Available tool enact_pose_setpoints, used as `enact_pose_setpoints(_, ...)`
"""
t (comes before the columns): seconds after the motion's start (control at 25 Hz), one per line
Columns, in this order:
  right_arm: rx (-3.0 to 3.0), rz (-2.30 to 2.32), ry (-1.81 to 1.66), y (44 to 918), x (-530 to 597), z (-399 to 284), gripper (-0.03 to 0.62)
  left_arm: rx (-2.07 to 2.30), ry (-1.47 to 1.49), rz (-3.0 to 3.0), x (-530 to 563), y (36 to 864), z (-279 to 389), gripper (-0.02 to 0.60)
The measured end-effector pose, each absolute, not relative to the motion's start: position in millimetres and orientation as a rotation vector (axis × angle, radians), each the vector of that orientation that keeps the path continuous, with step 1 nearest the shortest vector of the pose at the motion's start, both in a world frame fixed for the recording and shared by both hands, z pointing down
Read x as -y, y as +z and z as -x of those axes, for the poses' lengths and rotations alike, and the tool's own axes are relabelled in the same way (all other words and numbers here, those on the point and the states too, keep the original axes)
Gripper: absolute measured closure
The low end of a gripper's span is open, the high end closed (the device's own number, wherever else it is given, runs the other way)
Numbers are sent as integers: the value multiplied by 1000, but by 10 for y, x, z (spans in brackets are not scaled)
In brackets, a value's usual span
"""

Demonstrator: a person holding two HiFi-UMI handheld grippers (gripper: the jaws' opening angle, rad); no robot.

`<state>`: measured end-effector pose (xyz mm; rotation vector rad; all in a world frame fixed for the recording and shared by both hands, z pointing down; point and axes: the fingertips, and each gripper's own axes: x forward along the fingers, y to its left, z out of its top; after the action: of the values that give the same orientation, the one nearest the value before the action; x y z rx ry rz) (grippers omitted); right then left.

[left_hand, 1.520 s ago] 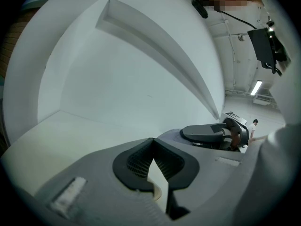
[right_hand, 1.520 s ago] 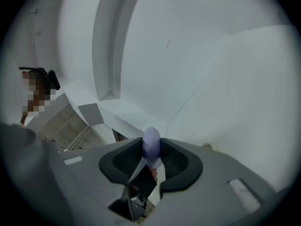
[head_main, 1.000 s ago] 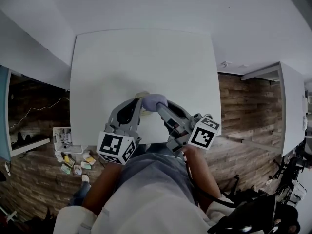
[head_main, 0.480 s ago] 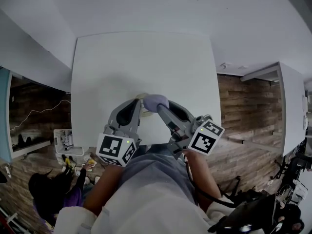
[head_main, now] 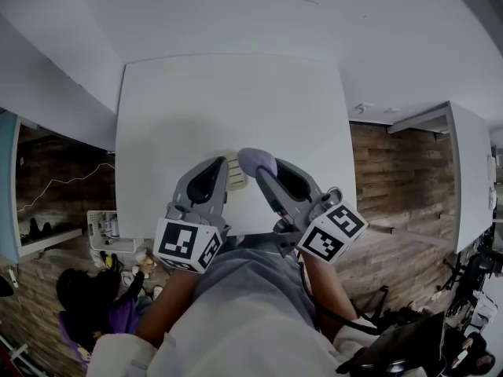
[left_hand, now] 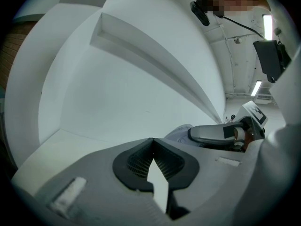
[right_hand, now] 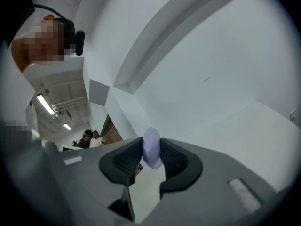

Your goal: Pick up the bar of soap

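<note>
Above the wall-side white table [head_main: 236,100], the right tool [right_hand: 151,160] grips soap [right_hand: 151,145].

soap [head_main: 256,159] in right claw [head_main: 260,167] over table [head_main: 236,93]; left claw [head_main: 223,165] beside

bench: white square-topped bench [head_main: 236,93] | walls: plain white wall [head_main: 236,6] behind it, running on to the left | floor: brown wood-plank floor [head_main: 393,179] on both sides | furniture: second white table [head_main: 470,171] at right; low white shelf [head_main: 47,238] at left, small white basket [head_main: 102,228] on the floor beside it | light: ceiling strip lights [right_hand: 45,105], lit
</note>
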<state>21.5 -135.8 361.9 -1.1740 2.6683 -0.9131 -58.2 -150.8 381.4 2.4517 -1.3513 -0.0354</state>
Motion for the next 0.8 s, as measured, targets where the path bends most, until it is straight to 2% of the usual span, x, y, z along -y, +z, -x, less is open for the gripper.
enact_pose_setpoints(0.28,-2724,1329,-700,3506,1372,-232,471,1377,-18,-2429,1533,3766,574,580)
enact_pose_setpoints(0.8,-2704,1331,-710,3519,1335,-214,472,1376,-6,-2406,1522,3812,535,580)
